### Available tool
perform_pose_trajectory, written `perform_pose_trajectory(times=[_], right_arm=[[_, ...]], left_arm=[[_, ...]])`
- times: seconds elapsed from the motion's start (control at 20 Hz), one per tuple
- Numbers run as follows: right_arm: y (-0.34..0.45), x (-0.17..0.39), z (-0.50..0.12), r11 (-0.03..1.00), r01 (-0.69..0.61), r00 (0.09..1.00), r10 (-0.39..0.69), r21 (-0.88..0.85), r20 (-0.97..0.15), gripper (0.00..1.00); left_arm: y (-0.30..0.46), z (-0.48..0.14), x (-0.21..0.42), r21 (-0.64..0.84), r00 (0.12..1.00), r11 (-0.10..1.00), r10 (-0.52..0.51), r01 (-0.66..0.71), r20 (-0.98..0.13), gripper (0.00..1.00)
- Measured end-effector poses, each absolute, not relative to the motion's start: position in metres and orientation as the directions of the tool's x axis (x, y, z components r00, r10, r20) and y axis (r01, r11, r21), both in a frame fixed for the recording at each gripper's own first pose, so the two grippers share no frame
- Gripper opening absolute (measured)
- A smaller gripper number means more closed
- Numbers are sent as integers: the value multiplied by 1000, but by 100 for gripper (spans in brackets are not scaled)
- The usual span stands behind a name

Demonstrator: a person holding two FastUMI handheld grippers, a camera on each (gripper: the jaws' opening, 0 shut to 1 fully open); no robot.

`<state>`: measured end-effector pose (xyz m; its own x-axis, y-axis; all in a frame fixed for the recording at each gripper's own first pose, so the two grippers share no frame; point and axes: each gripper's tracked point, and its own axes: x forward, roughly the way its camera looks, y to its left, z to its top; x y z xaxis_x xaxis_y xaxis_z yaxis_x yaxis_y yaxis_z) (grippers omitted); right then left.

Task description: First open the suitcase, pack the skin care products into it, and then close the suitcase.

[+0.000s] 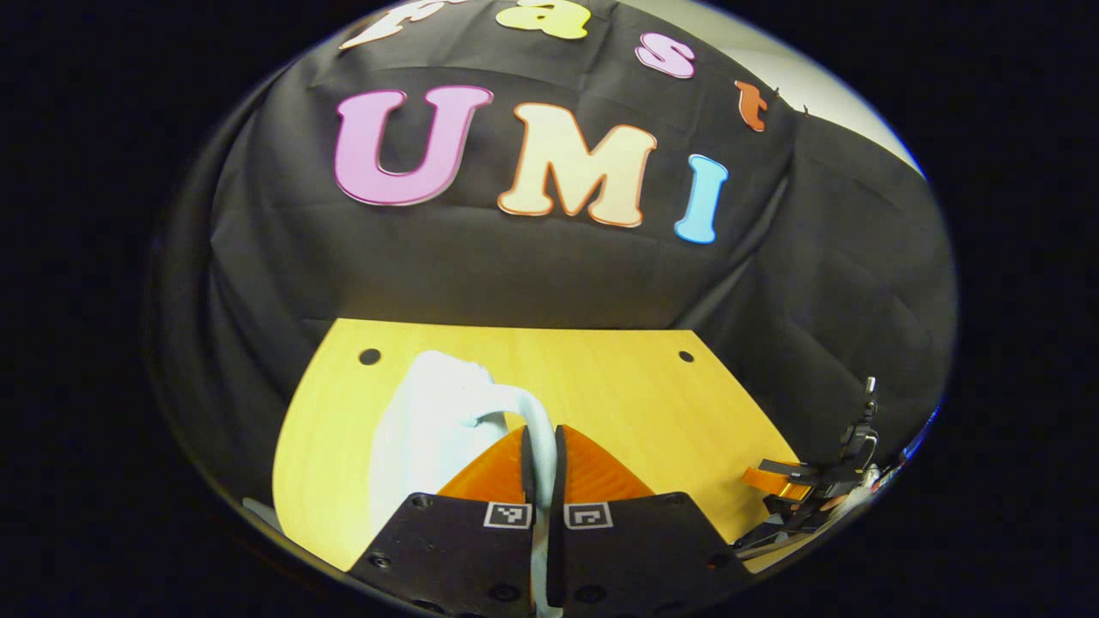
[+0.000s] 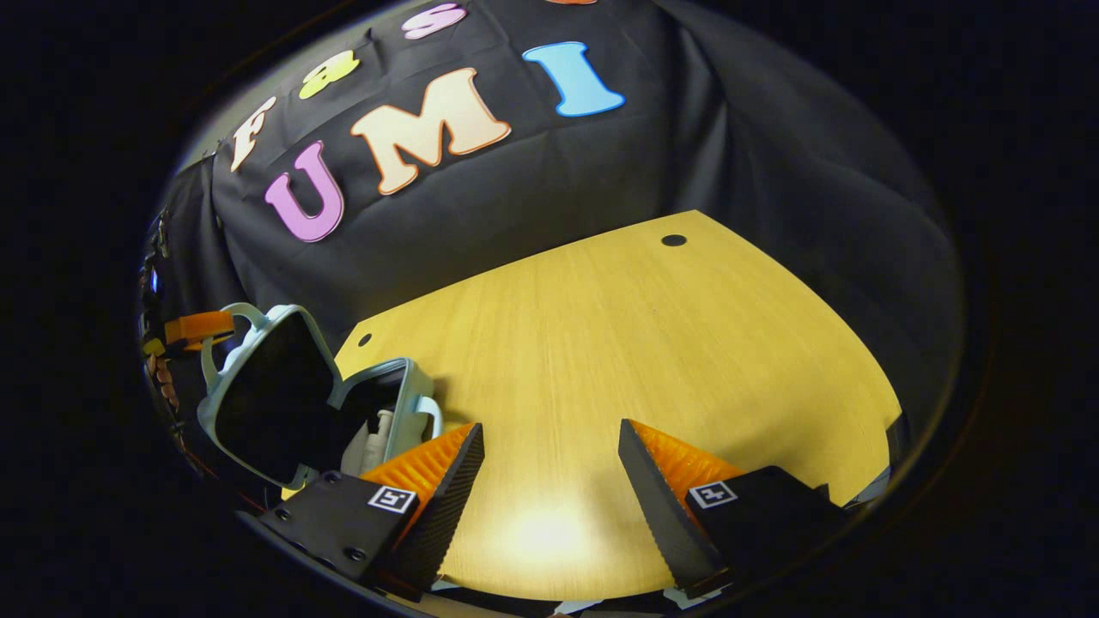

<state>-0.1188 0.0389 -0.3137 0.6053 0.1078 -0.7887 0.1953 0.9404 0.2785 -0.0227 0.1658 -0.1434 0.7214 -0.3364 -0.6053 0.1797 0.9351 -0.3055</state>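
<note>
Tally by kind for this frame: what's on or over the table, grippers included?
Hand-held gripper: 2, the left shut on the suitcase handle, the right open over the table
Suitcase: 1, pale blue, lid open
Skin care bottle: 1, white, inside the suitcase; any others are hidden
Table: 1
Total: 5

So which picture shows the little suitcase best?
The right gripper view. There the suitcase sits open at the table's left edge, showing its dark lid lining and a white bottle inside. The left gripper view shows just its pale lid and handle, pinched by the left hand-held gripper.
</note>
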Motion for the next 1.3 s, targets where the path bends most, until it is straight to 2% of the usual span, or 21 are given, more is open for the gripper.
perform_pose_trajectory(times=[0.25,0.4,0.55,0.6,0.65,0.7,0.9,0.95,1.1,1.15,1.25,1.3], right_arm=[[7,-135,-313,935,244,597,64,257,-799,99],[-5,-138,-310,937,255,594,43,239,-804,96],[-20,-146,-309,937,270,588,22,222,-808,99],[-25,-148,-309,936,277,587,15,217,-810,96],[-29,-151,-309,935,283,585,7,212,-811,99],[-34,-153,-310,935,288,581,0,206,-814,96],[-54,-160,-309,934,305,577,-25,187,-816,99],[-58,-161,-309,934,307,576,-28,185,-817,96],[-67,-162,-308,935,305,579,-29,183,-815,99],[-70,-161,-307,936,299,582,-26,184,-813,99],[-75,-156,-303,942,278,596,-13,191,-803,99],[-76,-151,-301,946,258,605,0,197,-796,99]], left_arm=[[107,-178,-28,-363,653,905,-415,222,-634,0],[76,-208,-31,-377,602,896,-438,234,-668,0],[55,-237,-35,-401,561,889,-453,222,-693,0],[49,-247,-38,-407,550,888,-455,216,-701,0],[42,-257,-42,-408,534,888,-456,214,-712,0],[37,-267,-45,-409,521,888,-456,211,-721,0],[26,-305,-52,-361,469,908,-419,213,-778,0],[22,-312,-53,-350,464,914,-406,205,-787,0],[16,-333,-57,-311,454,931,-365,192,-813,1],[16,-339,-58,-279,460,943,-331,180,-824,2],[18,-341,-53,-215,518,966,-259,144,-815,13],[13,-335,-48,-206,551,970,-244,132,-798,27]])
